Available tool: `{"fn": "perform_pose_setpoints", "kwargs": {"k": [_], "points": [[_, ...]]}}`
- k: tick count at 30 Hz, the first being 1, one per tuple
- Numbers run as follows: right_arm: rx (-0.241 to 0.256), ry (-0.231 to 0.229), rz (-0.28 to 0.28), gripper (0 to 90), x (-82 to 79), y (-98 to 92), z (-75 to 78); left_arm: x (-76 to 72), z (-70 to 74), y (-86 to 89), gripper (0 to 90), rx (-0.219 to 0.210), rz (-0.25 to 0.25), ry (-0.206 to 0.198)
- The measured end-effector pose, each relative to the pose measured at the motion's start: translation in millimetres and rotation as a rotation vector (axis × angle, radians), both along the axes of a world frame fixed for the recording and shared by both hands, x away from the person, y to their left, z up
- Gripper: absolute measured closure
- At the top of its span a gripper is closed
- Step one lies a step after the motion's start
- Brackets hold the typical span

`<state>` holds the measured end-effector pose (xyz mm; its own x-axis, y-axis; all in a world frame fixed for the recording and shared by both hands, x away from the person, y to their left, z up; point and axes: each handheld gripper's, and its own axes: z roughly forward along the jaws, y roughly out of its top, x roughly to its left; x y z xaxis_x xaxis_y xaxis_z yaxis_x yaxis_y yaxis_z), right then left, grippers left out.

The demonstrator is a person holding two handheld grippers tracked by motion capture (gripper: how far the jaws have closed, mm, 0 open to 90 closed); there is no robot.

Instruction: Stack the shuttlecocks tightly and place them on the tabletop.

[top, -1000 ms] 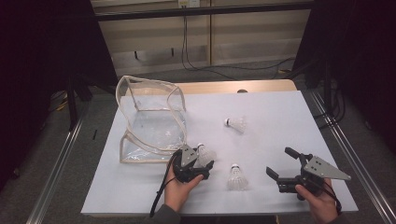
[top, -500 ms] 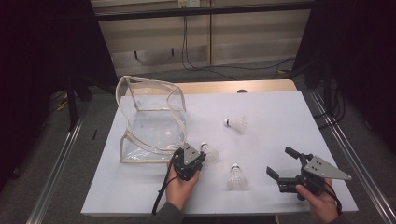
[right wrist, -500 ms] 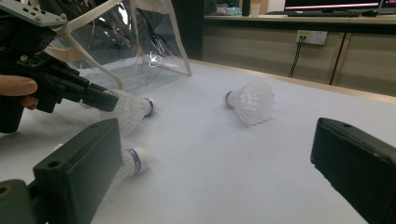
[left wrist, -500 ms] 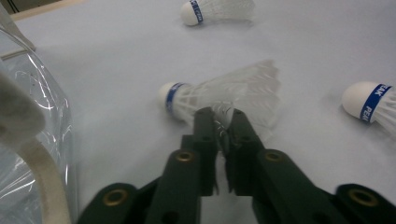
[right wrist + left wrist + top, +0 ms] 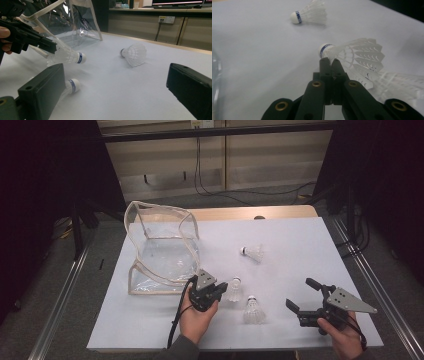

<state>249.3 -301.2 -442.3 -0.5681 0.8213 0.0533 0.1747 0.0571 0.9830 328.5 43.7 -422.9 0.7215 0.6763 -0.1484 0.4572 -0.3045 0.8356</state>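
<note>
We have the left gripper (image 5: pixel 221 287) closed on the feather skirt of a shuttlecock (image 5: pixel 233 289); in the left gripper view the two black jaws stand pressed together with the white feathers pinched between their tips, and the cork with its blue band (image 5: pixel 325 49) sticks out just past them at about 12 o'clock. Seen from the high view, that shuttlecock sits near the middle of the white table (image 5: pixel 300 245), just at 3 o'clock of the gripper and near the open side of the clear plastic bag (image 5: pixel 162 245), which lies toward 10 o'clock of it. A second shuttlecock (image 5: pixel 252 310) stands on its skirt just beside, at about 5 o'clock, and a third shuttlecock (image 5: pixel 252 252) lies on its side well apart toward 1 o'clock. Our right gripper (image 5: pixel 305 301) hangs above the table's near right part with its jaws spread wide and nothing between them. We judge the held piece very light, so lifting costs nothing, but the feathers are thin, springy and easily bent or snapped; a hard squeeze would crush the skirt, and a loose one may let it pivot. The cork head is the firmer, rounder part and the safer place to pinch if we regrip, though it looks smooth and could slip. For the bag, we expect soft, floppy walls that give when nudged.
</note>
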Motion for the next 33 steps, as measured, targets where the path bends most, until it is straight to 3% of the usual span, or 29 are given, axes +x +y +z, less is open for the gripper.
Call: {"fn": "perform_pose_setpoints", "kwargs": {"k": [8,22,33], "points": [[0.009,0.003,0.0,1.4,-0.1,-1.4,-0.6,5.9,8.2,-12.7,90.0,-0.019,-0.006,0.012],[0.008,0.003,0.0,1.4,0.3,-1.5,-0.9,28.9,24.7,-29.3,90.0,-0.07,0.048,0.058],[0.009,0.002,0.004,1.4,-0.1,-1.7,-0.7,42.7,22.8,-43.0,90.0,-0.052,0.068,0.088]]}}
